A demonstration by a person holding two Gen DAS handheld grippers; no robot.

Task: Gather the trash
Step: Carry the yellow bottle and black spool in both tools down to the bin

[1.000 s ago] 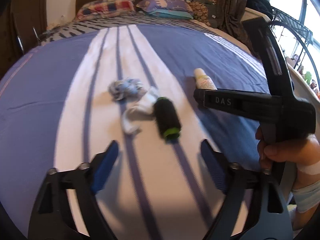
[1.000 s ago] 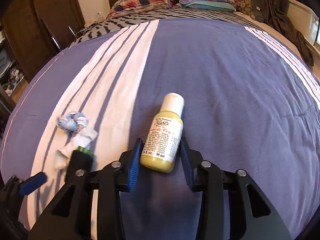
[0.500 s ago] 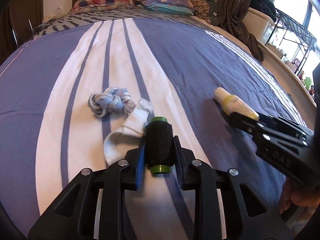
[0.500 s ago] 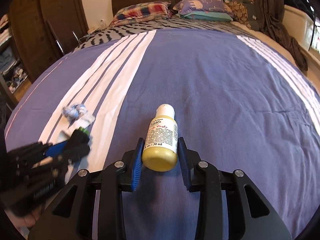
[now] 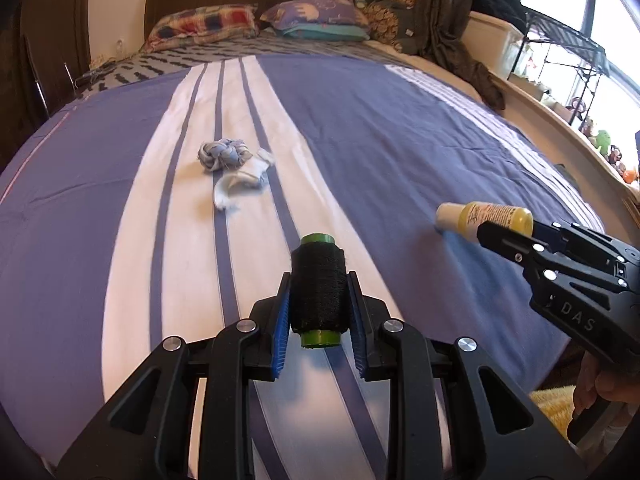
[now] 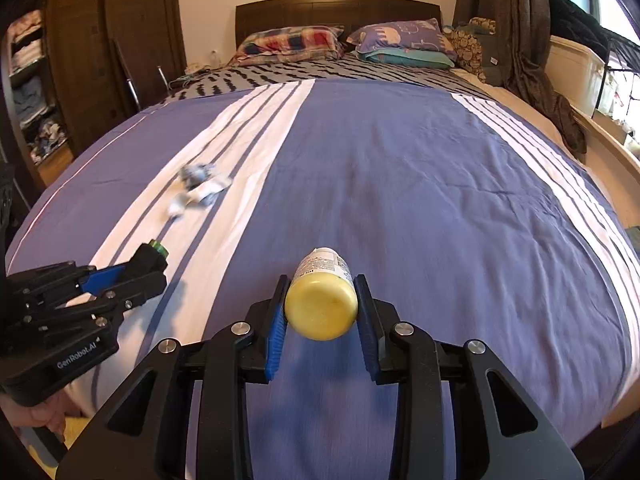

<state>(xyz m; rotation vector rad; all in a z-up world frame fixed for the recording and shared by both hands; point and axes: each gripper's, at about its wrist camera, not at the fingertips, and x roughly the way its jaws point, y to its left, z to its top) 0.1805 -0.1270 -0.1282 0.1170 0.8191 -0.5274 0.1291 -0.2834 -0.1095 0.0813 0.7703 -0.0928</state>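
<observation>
My left gripper (image 5: 319,312) is shut on a black thread spool with green ends (image 5: 318,288) and holds it above the bed. My right gripper (image 6: 321,308) is shut on a small yellow bottle with a white cap (image 6: 322,300), also lifted off the bed. The bottle also shows in the left wrist view (image 5: 484,218), and the spool's green tip in the right wrist view (image 6: 157,247). A knotted blue-white rag (image 5: 222,154) and a crumpled white tissue (image 5: 242,182) lie on the white stripe of the bed, farther out.
The bed has a purple cover with white stripes (image 6: 400,184). Pillows (image 6: 292,42) lie at the headboard. A dark wardrobe (image 6: 100,60) stands on the left. A curtain and a window ledge (image 5: 560,92) run along the right side.
My left gripper closed on the spool and lifted it back toward the bed's near edge. My right gripper lifted the bottle and pulled back, so the rag and tissue are farther away.
</observation>
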